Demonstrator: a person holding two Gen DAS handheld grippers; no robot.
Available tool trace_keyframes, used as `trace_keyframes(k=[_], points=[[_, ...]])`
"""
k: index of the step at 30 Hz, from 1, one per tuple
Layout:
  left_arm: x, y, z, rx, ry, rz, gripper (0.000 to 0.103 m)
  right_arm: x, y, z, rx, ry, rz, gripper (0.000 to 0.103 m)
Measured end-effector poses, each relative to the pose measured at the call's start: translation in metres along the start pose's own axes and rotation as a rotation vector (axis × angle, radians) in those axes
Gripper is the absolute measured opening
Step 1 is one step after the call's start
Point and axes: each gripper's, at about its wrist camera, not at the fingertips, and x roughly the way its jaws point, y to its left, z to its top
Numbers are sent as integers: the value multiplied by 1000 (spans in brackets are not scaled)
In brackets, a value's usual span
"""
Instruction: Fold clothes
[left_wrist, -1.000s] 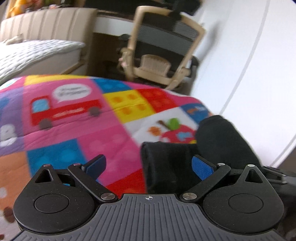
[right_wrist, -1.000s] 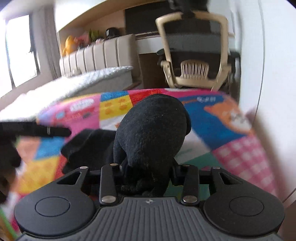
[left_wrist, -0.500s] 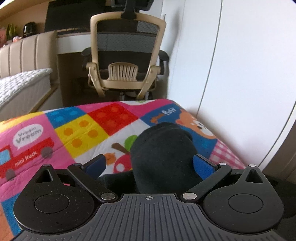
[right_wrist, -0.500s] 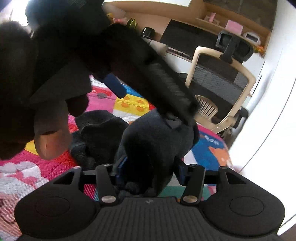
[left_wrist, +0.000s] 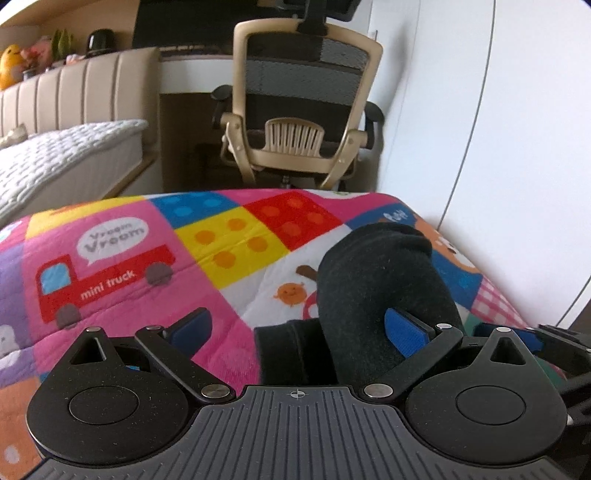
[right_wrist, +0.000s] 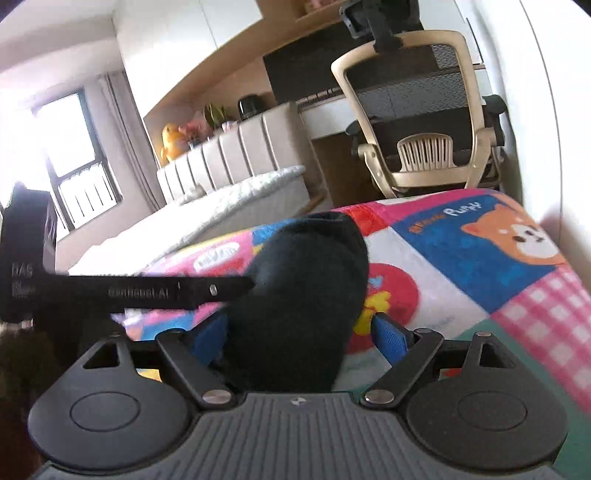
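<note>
My black garment (left_wrist: 384, 295) sits bunched in a thick roll on the colourful quilt (left_wrist: 236, 240), on the puppy-patch side of the red truck print and nearer me. I judge the folding is well along, though whether another fold remains I can't say. My right tool (right_wrist: 299, 332) is opening, the roll between its blue pads but no longer pinched. My left tool (left_wrist: 295, 328) stands wide, holding nothing, the roll just inside its right finger (left_wrist: 406, 330). The roll's near end and underside are hidden behind both tool bodies, so I cannot tell which garment it is.
</note>
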Motion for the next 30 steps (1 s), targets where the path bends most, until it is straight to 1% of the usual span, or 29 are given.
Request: trace_keyframes(k=[3, 5, 8, 13, 17, 19, 22, 24, 25, 27, 30], points=[[-6, 2, -2, -5, -5, -9, 102, 7, 14, 1, -92, -12, -14, 85], [-8, 6, -4, -12, -8, -9, 102, 13, 23, 3, -156, 7, -15, 85], [-10, 15, -9, -50, -6, -29, 102, 16, 42, 2, -281, 30, -34, 85], [-18, 34, -14, -114, -19, -39, 101, 21, 79, -8, -470, 46, -62, 86], [-27, 44, -11, -151, -49, -48, 101, 25, 101, -17, -559, 60, -67, 92], [-31, 47, -9, -163, -70, -53, 101, 27, 110, -20, -582, 63, -62, 94], [-29, 45, -3, -156, -86, -54, 101, 28, 121, -21, -605, 65, -47, 95], [-22, 43, -2, -139, -76, -43, 102, 28, 123, -23, -614, 68, -58, 94], [-19, 44, -2, -134, -70, -37, 102, 27, 120, -22, -604, 71, -55, 94], [-14, 47, -3, -123, -60, -20, 102, 22, 109, -16, -549, 78, -14, 94], [-5, 51, -9, -70, -32, 122, 101, 7, 88, -6, -433, 75, 50, 94]])
